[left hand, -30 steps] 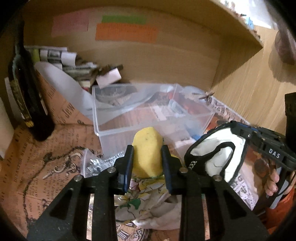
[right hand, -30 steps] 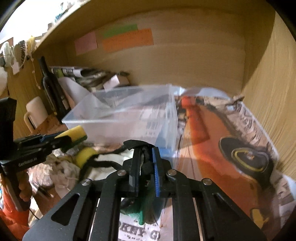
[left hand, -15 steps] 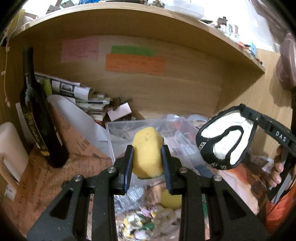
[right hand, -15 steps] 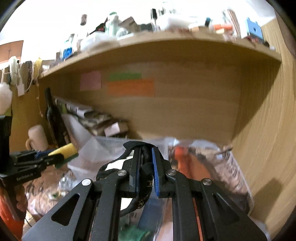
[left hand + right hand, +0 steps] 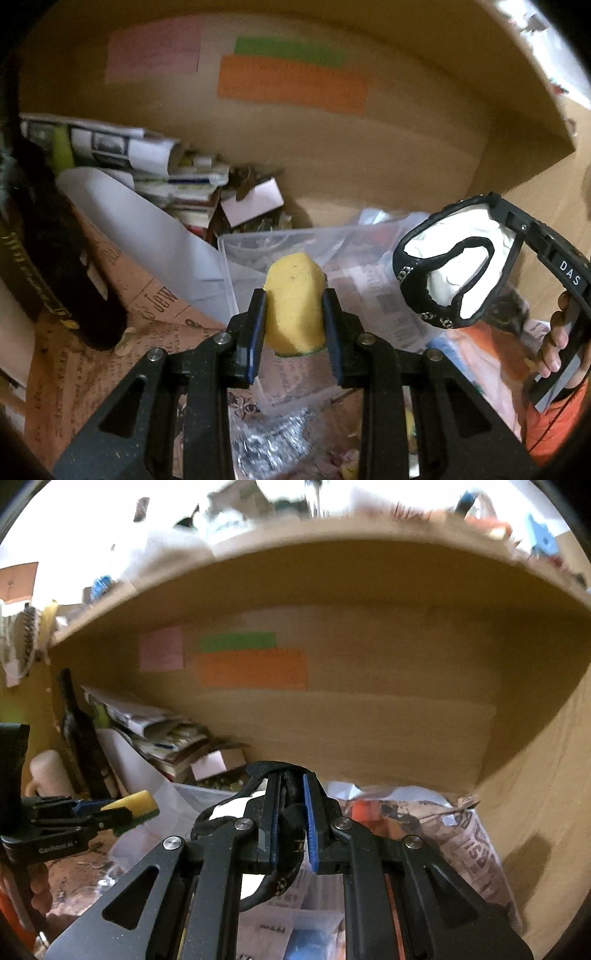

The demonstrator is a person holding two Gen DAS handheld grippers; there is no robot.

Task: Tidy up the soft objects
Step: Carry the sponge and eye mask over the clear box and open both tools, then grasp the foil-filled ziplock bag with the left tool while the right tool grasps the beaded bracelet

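Observation:
My left gripper (image 5: 294, 325) is shut on a yellow sponge (image 5: 293, 299) and holds it up in front of the near rim of a clear plastic bin (image 5: 236, 258). The same sponge (image 5: 129, 805) shows at the left of the right wrist view. My right gripper (image 5: 290, 825) is shut on a white pouch with black trim (image 5: 456, 266), held in the air above the bin's right side. In the right wrist view only the black strap (image 5: 291, 812) and a bit of white cloth (image 5: 231, 808) show between and beside its fingers.
A dark bottle (image 5: 33, 240) leans at the left. Rolled newspapers (image 5: 110, 147), a white sheet (image 5: 147, 236) and a small box (image 5: 253, 201) lie behind the bin. A shelf board (image 5: 332, 572) runs overhead. Crumpled foil (image 5: 273, 443) lies on the printed paper below.
Both grippers have risen from the desk with their loads. The view has tilted up towards the back wall, and the left gripper has closed in on the bin.

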